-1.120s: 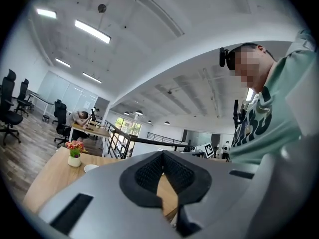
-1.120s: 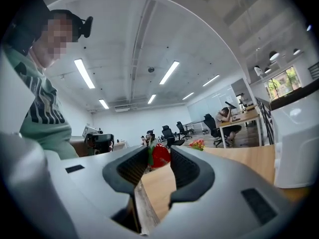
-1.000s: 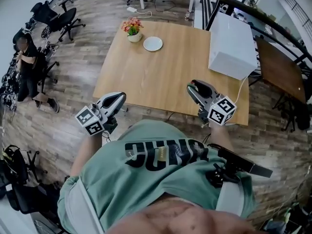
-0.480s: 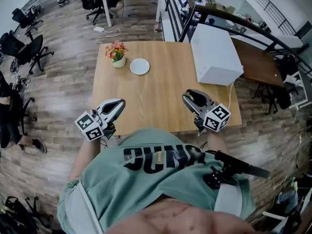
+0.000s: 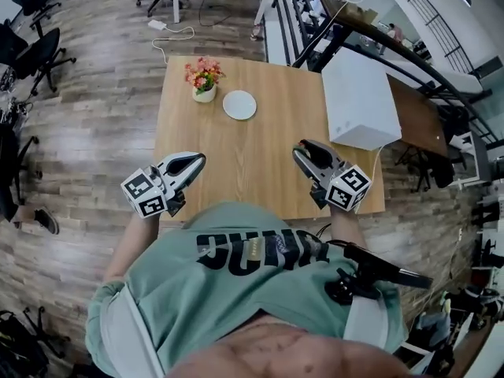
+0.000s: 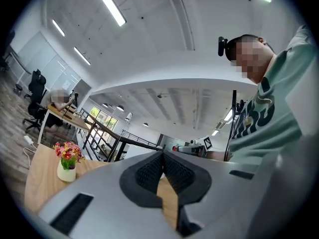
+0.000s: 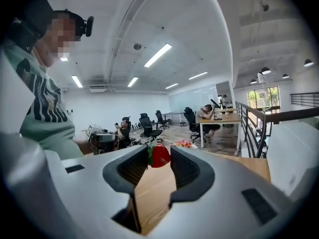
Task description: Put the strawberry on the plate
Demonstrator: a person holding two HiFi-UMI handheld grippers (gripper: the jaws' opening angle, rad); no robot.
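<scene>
Right tongs [image 7: 158, 152] pinch soft, light, easily bruised strawberry [image 7: 161, 156] by its sides at their tips; left tongs [image 6: 163, 157] closed, empty.

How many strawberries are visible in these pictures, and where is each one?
1. The strawberry is gripped between the pads of the right claw, above the wooden table. None lies on the white plate; others may be hidden behind the flower pot.

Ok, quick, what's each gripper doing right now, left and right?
Left gripper: closed, nothing between its jaws.
Right gripper: closed on the strawberry, held near the jaw tips.
</scene>
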